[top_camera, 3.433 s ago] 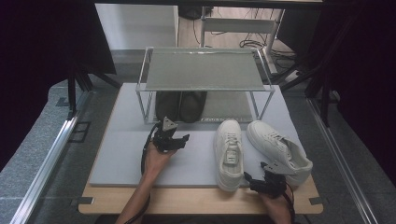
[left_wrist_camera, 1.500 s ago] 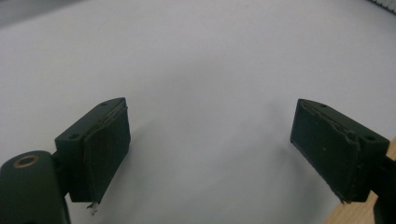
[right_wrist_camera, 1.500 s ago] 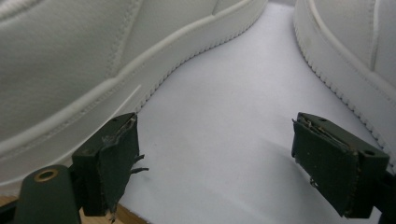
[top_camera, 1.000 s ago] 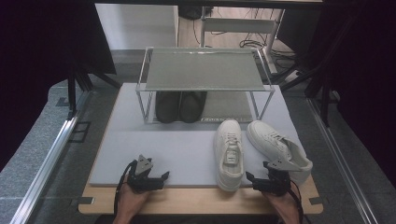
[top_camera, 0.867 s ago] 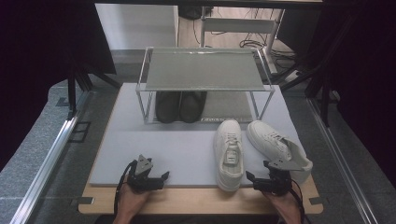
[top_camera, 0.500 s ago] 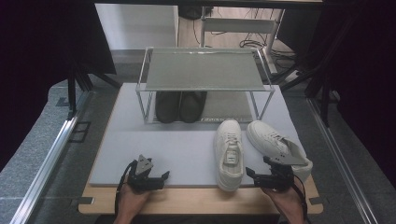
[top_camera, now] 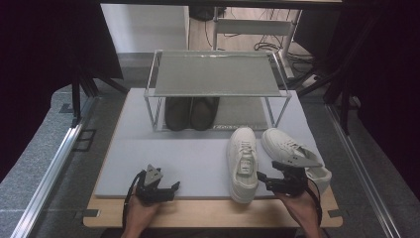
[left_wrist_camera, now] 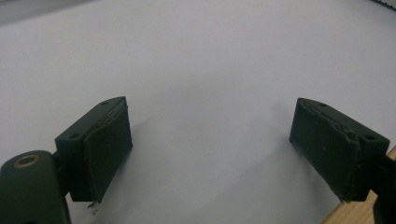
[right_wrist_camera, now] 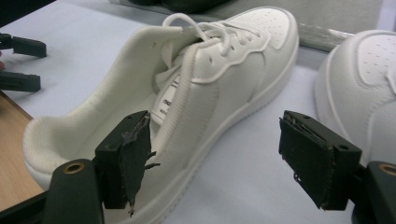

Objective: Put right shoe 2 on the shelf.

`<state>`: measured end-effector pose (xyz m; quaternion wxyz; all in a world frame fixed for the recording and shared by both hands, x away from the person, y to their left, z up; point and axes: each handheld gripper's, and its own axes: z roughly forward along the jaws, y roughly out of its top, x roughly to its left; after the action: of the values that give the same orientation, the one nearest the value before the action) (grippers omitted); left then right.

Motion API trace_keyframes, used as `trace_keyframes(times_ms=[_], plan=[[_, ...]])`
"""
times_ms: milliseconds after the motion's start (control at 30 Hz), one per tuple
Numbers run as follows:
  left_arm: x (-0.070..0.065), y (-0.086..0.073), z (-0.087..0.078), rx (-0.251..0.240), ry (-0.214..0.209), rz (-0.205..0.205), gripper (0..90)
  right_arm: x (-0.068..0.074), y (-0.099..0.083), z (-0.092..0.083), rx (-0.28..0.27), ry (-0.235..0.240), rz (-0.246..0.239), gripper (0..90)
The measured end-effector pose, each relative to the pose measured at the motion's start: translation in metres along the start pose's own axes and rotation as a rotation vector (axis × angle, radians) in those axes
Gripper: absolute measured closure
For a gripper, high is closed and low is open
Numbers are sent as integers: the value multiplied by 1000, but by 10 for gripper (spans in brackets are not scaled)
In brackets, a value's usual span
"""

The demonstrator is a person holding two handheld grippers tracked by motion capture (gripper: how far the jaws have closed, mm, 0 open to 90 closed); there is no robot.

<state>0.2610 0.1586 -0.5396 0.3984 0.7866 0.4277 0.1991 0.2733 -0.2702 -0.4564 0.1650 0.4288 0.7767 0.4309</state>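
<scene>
Since earlier, right gripper (top_camera: 272, 180) rose, jaws narrowing yet apart around white shoe (top_camera: 242, 161) wall; rack (top_camera: 213, 74) holds dark shoes (top_camera: 190, 112); left gripper (top_camera: 157, 187) gapes over bare mat (top_camera: 188, 158).

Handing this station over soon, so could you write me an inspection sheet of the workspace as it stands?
Surface: grey mat on a wooden table, mat bare at front left.
Job's things: two white sneakers, left sneaker and right sneaker, side by side on the mat.
Clutter: pair of dark shoes under the metal shoe rack.
Grippers: left tongs open, nothing between them; right tongs open, closing lately, one jaw inside the left sneaker's heel opening.
Cables: black cable at each gripper; loose cables on the far floor.
Surroundings: dark frame, aluminium rails.
</scene>
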Motion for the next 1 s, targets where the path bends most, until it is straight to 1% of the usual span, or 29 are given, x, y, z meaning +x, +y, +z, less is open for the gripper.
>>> trace_keyframes(times_ms=[100,233,300,467,500,567,667,733,767,800,867,967,1000], plan=[[0,0,0,0,0,-1,125,1,4,5,14,6,1,263],[0,0,0,0,1,-1,126,1,8,13,34,2,2,288],[0,0,0,0,1,-1,126,1,10,17,46,2,3,311],[0,0,0,0,2,-2,126,0,14,28,69,23,5,379],[0,0,0,0,3,-2,126,0,14,30,71,29,11,392],[0,0,0,0,3,-2,126,0,16,34,81,29,21,411],[0,0,0,0,4,-3,126,1,18,36,87,17,23,442],[0,0,0,0,4,-3,126,2,20,37,98,12,18,490],[0,0,0,0,4,-3,126,3,21,37,106,24,15,512],[0,0,0,0,4,-3,127,4,23,37,115,15,4,527],[0,0,0,0,4,-3,127,5,24,37,129,7,4,586],[0,0,0,1,5,-3,126,4,26,35,137,-18,29,701],[0,0,0,0,4,-3,126,1,26,33,133,-21,51,736]])
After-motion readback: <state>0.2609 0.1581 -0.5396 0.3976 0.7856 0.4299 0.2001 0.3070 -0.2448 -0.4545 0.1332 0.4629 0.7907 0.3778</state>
